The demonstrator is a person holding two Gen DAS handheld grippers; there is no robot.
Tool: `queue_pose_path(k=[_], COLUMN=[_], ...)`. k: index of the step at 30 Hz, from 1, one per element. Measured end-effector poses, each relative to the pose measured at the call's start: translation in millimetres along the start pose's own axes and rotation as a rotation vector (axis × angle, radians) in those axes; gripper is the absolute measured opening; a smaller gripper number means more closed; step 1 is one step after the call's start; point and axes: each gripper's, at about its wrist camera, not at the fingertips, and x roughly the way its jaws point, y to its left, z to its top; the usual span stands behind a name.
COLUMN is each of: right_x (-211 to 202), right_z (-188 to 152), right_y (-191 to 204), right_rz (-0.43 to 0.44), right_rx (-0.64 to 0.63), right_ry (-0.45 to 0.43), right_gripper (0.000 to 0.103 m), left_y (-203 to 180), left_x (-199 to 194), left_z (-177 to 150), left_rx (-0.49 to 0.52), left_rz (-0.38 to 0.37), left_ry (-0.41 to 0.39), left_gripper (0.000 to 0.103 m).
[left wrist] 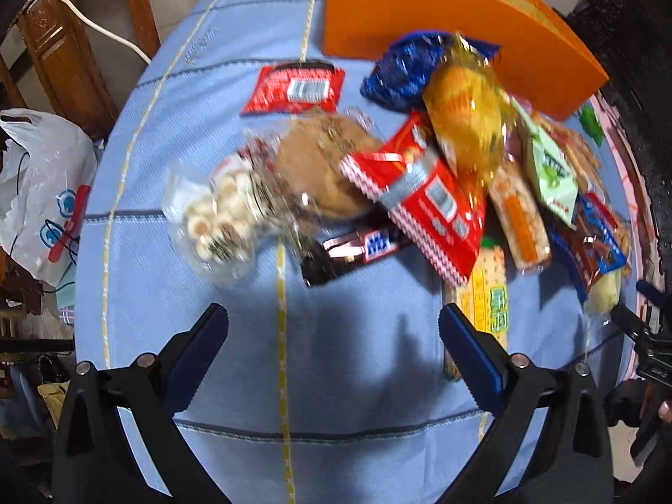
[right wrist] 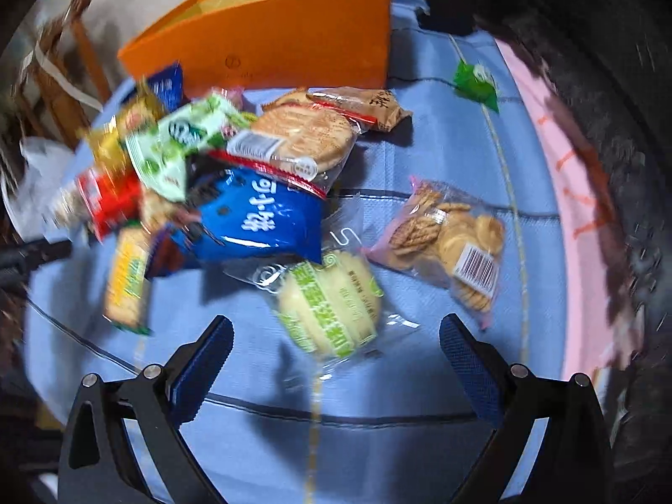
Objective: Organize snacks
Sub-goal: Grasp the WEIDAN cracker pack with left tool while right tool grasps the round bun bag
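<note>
A heap of snack packets lies on a blue tablecloth. In the left wrist view my left gripper is open and empty above bare cloth, just short of a dark chocolate bar, a clear bag of small round biscuits and a red checked packet. In the right wrist view my right gripper is open and empty, with a round pale cake in a green-printed wrapper between its fingertips' line. A blue packet and a bag of small crackers lie beyond.
An orange box stands at the far side of the table, also in the right wrist view. A white plastic bag sits off the table's left edge. A small green packet lies alone at the far right.
</note>
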Motion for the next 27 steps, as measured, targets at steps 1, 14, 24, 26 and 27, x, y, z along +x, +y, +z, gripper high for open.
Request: queue_pose_path(k=[1,14,24,26,27], right_x=[6,30,21,12,4], right_z=[2,-6,-44,-41,-38], right_y=[3,5,-8,-6,-4], right_rz=[-0.020,0.247,0.356,0.364,0.374], right_rx=[-0.038,-0.066,-0.053,-0.063,-0.067], right_ry=[0.011,0.117,0.182,0.168,0.158], right_gripper=[0.099,0.055,0.055,0.055,0.055], left_y=[-2,-66,-98,-95,-92], left_x=[1,29,46,44,42], left_z=[-2,-7,-3,-5,-7], left_rx=[0.005,0.012,0.091,0.081,0.077], left_rz=[-0.002,-0.098,0.046,0.030,0.029], left_ry=[0.006,0.108,0.081,0.091,0.092], left_gripper=[0.098,0.098,0.047,0.047,0.047])
